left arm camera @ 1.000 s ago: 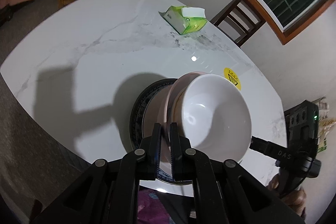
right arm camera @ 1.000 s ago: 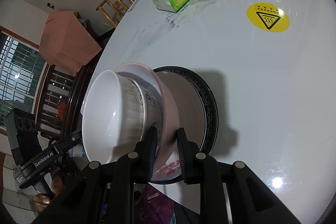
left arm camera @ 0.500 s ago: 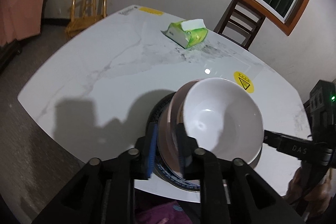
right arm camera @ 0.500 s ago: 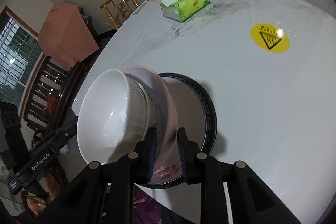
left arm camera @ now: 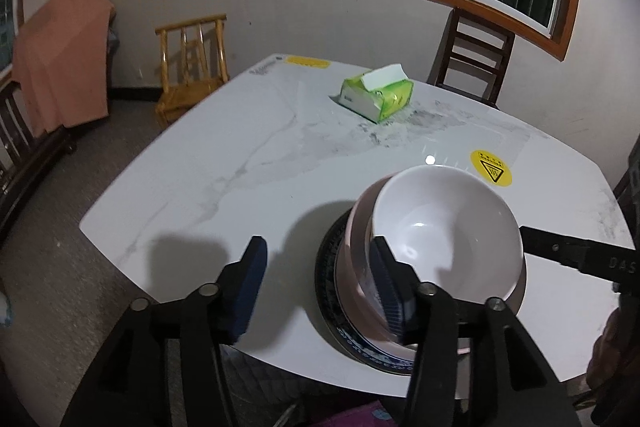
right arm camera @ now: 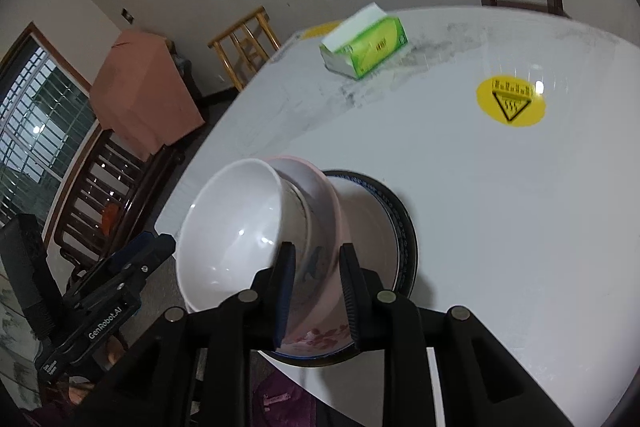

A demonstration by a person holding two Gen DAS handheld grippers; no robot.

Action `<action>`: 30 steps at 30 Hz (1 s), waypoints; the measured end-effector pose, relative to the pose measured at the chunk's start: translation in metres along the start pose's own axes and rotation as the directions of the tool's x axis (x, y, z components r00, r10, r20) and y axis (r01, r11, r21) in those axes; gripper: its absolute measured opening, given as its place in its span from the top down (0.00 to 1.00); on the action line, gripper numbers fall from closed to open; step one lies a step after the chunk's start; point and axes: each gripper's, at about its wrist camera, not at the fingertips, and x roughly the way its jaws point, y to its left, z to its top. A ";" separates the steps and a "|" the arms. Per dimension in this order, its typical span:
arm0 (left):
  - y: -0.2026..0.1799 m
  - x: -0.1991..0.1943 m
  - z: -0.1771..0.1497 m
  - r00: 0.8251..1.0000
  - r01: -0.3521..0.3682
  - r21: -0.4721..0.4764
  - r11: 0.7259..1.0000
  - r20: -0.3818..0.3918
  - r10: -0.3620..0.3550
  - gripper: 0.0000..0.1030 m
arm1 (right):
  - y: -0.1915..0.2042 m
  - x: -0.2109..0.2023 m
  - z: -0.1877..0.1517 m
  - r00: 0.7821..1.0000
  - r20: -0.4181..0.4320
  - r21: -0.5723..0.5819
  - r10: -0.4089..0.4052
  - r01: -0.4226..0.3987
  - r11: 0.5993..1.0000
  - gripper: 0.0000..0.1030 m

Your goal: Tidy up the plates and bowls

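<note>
A white bowl (left arm camera: 444,227) sits in a pink bowl (left arm camera: 356,267), and both rest on a blue-rimmed plate (left arm camera: 328,291) near the front edge of the white marble table (left arm camera: 240,163). My left gripper (left arm camera: 320,275) is open and wide, just left of the stack and holding nothing. In the right wrist view the white bowl (right arm camera: 232,227), the pink bowl (right arm camera: 320,279) and the plate (right arm camera: 400,227) show again. My right gripper (right arm camera: 316,287) has its jaws parted around the pink bowl's rim.
A green tissue box (left arm camera: 376,95) lies at the table's far side. A round yellow warning sticker (left arm camera: 490,167) is on the table right of the stack. A dark chair (left arm camera: 472,59) and a yellow wooden chair (left arm camera: 192,67) stand beyond the table.
My left gripper let go of the pink bowl's rim, opened wide and drew back and up. My right gripper's jaws widened on the rim. The bowls settled onto the plate.
</note>
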 end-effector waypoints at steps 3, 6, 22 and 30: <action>-0.003 -0.004 0.000 0.999 -0.028 0.022 0.999 0.034 0.027 0.46 | 0.008 -0.011 -0.006 0.998 0.059 -0.047 0.005 -0.002 0.999 0.77; -0.006 -0.010 -0.002 0.997 -0.044 0.043 0.998 0.068 0.041 0.42 | 0.020 -0.025 -0.014 0.990 0.142 -0.121 0.007 0.010 0.993 0.77; -0.025 -0.038 -0.026 0.946 0.004 0.082 0.997 0.322 -0.030 0.20 | 0.036 -0.073 -0.076 0.943 0.317 -0.132 -0.101 0.150 0.980 0.45; -0.034 -0.034 -0.041 0.948 0.030 0.127 0.991 0.311 -0.069 0.20 | 0.053 -0.091 -0.080 0.860 0.401 -0.114 -0.317 0.390 0.914 0.37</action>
